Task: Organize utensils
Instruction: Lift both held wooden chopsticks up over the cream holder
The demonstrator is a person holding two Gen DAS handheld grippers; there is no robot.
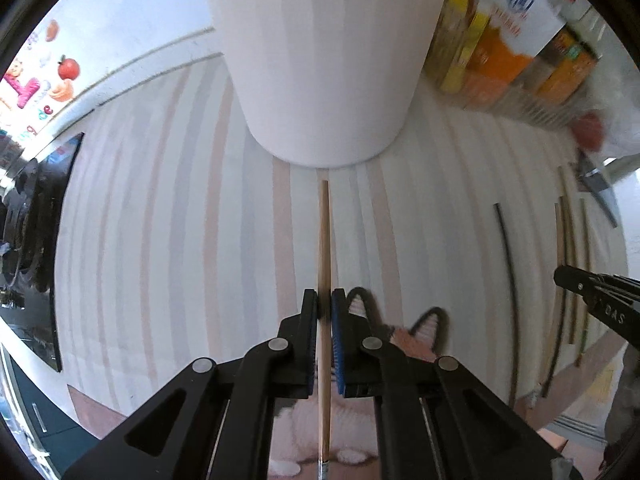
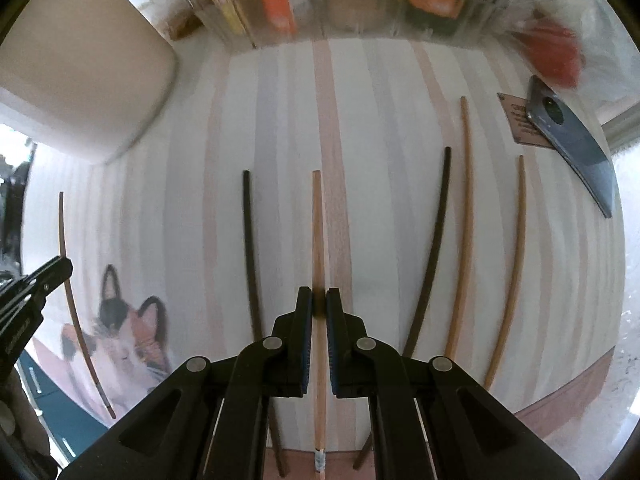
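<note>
My left gripper (image 1: 324,300) is shut on a pale wooden chopstick (image 1: 324,232), whose far end points at the base of a tall white cylindrical holder (image 1: 320,60) close ahead. My right gripper (image 2: 319,298) is shut on another pale wooden chopstick (image 2: 317,220) over the striped mat (image 2: 380,100). Beside it on the mat lie a black chopstick (image 2: 250,248) to its left, and a second black one (image 2: 434,248) and two brown ones (image 2: 464,208) to its right. The left gripper (image 2: 60,264) shows at that view's left edge with its chopstick (image 2: 78,320).
A clear box of orange and yellow packets (image 2: 320,0) stands along the mat's far edge. A dark phone (image 2: 572,140) lies at the far right on a brown card. The white holder (image 2: 80,80) stands at the far left. A cat picture (image 2: 124,340) is printed on the mat's near corner.
</note>
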